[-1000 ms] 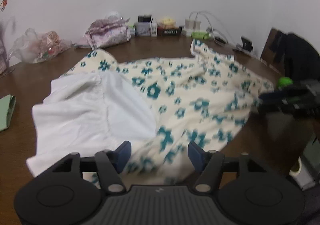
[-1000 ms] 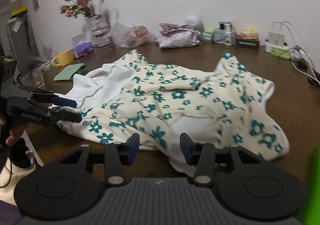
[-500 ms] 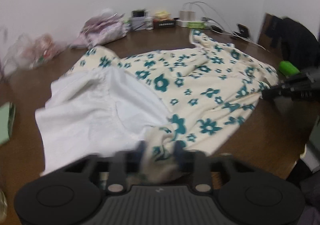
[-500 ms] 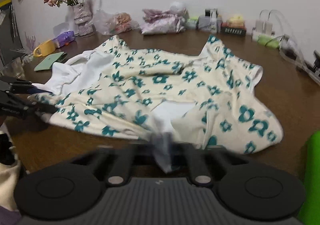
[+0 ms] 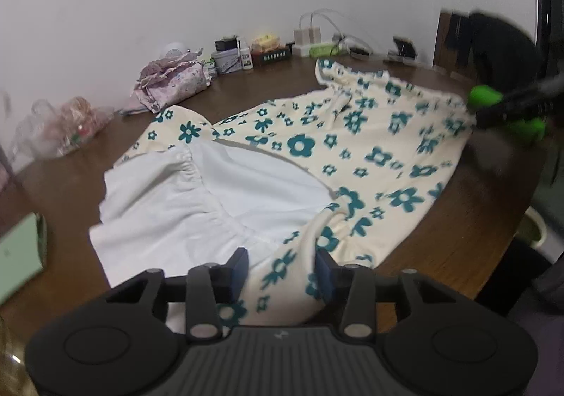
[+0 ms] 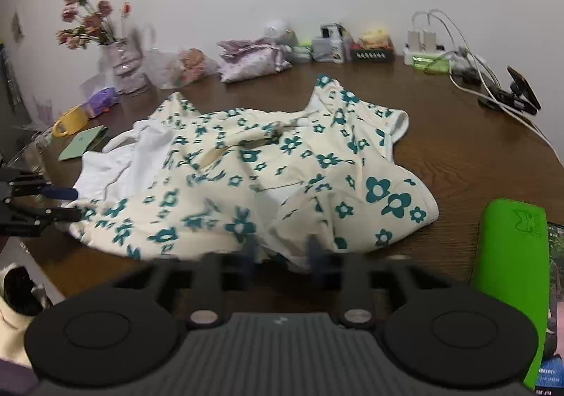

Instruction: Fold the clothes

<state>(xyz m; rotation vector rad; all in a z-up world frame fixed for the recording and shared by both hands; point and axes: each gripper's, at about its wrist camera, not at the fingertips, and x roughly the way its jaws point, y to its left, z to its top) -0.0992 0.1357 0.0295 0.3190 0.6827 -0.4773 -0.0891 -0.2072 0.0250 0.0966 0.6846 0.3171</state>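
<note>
A cream garment with teal flowers [image 5: 352,156] and a white lining [image 5: 211,198] lies spread on the brown table [image 5: 246,92]. My left gripper [image 5: 282,270] has its jaws on either side of a bunched hem fold at the garment's near edge. In the right wrist view the garment [image 6: 268,166] lies ahead. My right gripper [image 6: 280,255] is blurred, its jaws at the near hem with cloth between them. Each gripper also shows in the other's view, the right [image 5: 507,103] and the left [image 6: 38,202], at opposite hem corners.
Along the wall stand a pink fabric bundle [image 5: 172,85], boxes and chargers with cables [image 6: 430,54], a vase of flowers [image 6: 123,64] and plastic bags. A yellow cup [image 6: 68,121] and green card [image 6: 83,142] lie left. A green object [image 6: 507,276] lies at the right edge.
Both grippers went from open near the hem to closed around cloth at the garment's near edge. The garment has been pulled flatter and shifted across the table.
</note>
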